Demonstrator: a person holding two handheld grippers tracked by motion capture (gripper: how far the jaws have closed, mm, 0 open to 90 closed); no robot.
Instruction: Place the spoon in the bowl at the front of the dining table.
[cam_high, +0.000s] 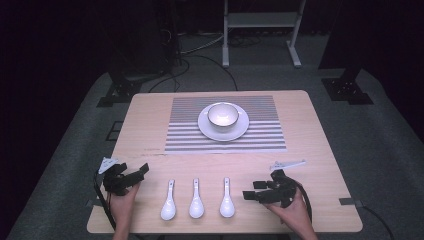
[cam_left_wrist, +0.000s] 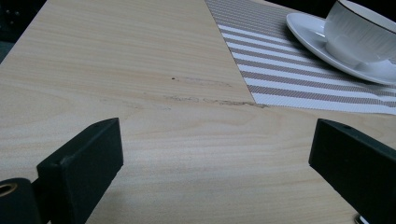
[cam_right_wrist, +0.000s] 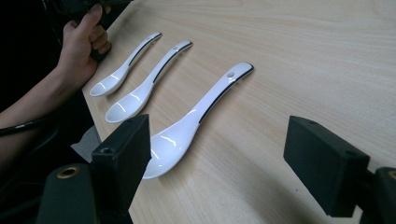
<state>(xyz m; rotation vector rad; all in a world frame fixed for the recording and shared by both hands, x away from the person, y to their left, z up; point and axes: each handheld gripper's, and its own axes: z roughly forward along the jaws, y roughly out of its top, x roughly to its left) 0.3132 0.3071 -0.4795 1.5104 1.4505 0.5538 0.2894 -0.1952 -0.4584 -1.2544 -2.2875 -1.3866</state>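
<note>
Three white spoons lie side by side near the table's front edge: a left spoon (cam_high: 169, 202), a middle spoon (cam_high: 196, 200) and a right spoon (cam_high: 227, 199). My left gripper (cam_high: 137, 177) rests left of them, open, with only bare wood between its jaws (cam_left_wrist: 215, 158). Right of the spoons, my right gripper (cam_high: 252, 190) points left, open and holding nothing (cam_right_wrist: 219, 144). The nearest spoon (cam_right_wrist: 196, 119) lies just ahead of its left jaw. A white bowl (cam_high: 222, 114) stands on a white plate (cam_high: 210, 132) on a striped placemat (cam_high: 190, 135).
The wooden table (cam_high: 310, 130) has bare wood on both sides of the placemat and between mat and spoons. The other hand (cam_right_wrist: 81, 46) shows at the table's edge. Behind the table stand a white metal frame (cam_high: 262, 20), black stands and floor cables.
</note>
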